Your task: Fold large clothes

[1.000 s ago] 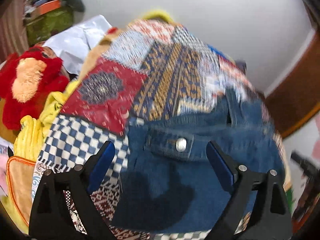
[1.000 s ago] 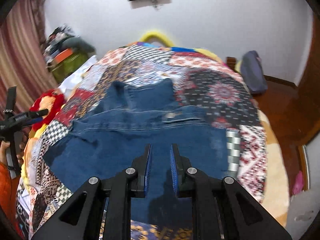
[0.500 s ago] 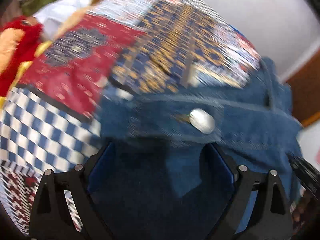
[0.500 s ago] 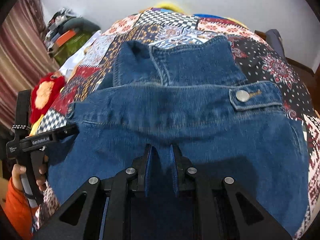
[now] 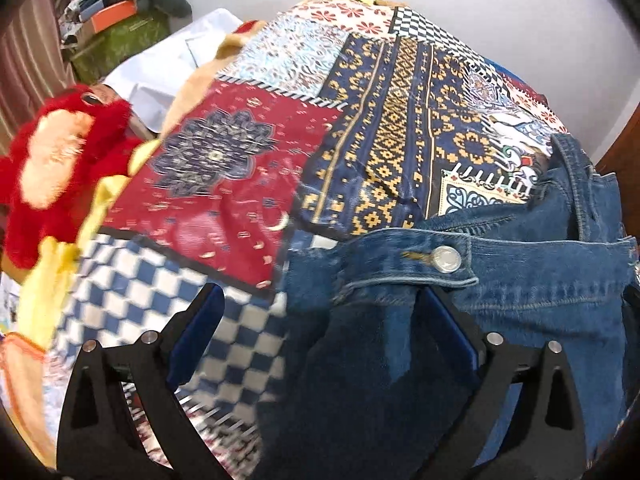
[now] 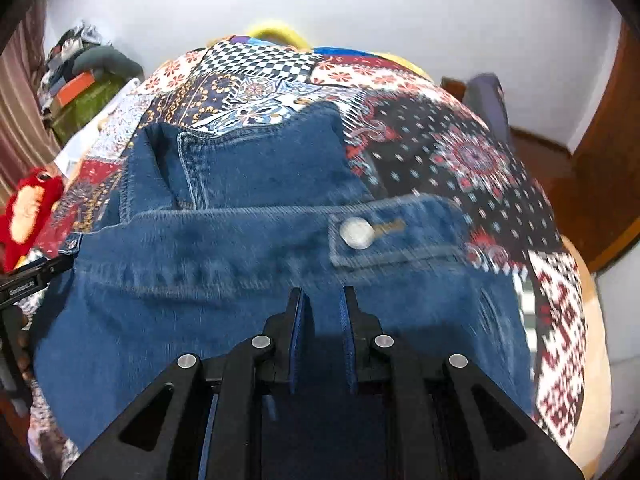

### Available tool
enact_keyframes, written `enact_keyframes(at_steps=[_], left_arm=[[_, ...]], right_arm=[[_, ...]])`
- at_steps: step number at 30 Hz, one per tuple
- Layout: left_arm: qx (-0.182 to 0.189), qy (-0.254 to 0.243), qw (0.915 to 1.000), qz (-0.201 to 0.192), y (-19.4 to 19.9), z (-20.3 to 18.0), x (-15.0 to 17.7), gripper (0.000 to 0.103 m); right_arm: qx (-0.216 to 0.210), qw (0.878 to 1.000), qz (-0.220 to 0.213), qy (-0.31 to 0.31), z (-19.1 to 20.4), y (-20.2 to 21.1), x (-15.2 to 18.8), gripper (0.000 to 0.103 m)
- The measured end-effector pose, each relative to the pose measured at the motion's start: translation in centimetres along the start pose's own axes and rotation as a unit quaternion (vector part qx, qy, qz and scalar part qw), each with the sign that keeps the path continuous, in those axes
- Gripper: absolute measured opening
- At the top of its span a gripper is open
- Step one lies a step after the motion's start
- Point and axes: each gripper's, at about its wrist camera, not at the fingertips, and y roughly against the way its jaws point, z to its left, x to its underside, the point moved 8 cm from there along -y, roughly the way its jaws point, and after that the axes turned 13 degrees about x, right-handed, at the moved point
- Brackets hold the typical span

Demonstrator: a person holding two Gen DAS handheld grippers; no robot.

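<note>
Claws lowered closer, denim jacket (image 6: 248,264) rumpled on patchwork quilt (image 5: 240,184)

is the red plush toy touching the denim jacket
Apart. The left wrist view shows the red plush toy off the quilt's left side, with patterned quilt patches lying bare between it and the denim jacket.

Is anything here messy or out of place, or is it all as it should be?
Nothing looks damaged or spilled. The denim jacket lies flat on the patchwork quilt, one part already folded over. The only clutter is off the bed's edge: a red plush toy and a heap of things by the wall.
</note>
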Motion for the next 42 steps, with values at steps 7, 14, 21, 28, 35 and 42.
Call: enact_keyframes(at_steps=[7,14,21,28,35,42], left_arm=[[0.092,-0.031,0.995,-0.022,6.1,-3.7,1.1,0.1],[0.129,-0.099,0.9864,-0.022,9.4,-8.8,3.4,0.1],[0.152,-0.141,0.9783,0.015,6.9,-12.3,7.7,0.1],[0.102,-0.165,0.9794,0.058,2.1,-12.0,11.0,0.101],[0.111,-0.149,0.9813,0.048,2.9,-11.0,11.7,0.103],[0.082,-0.14,0.986,0.039,4.4,-8.5,12.2,0.103]], right_arm=[[-0.048,0.997,-0.047,0.023,-0.7,7.0,1.0,0.013],[-0.094,0.989,-0.081,0.081,2.7,13.0,2.8,0.013],[-0.105,0.984,-0.041,0.14,7.8,10.6,6.7,0.013],[-0.08,0.98,-0.008,0.184,9.4,6.1,9.8,0.013],[0.028,0.972,-0.04,0.229,6.9,5.0,10.1,0.013],[0.019,0.979,-0.033,0.198,3.3,5.3,10.7,0.013]])
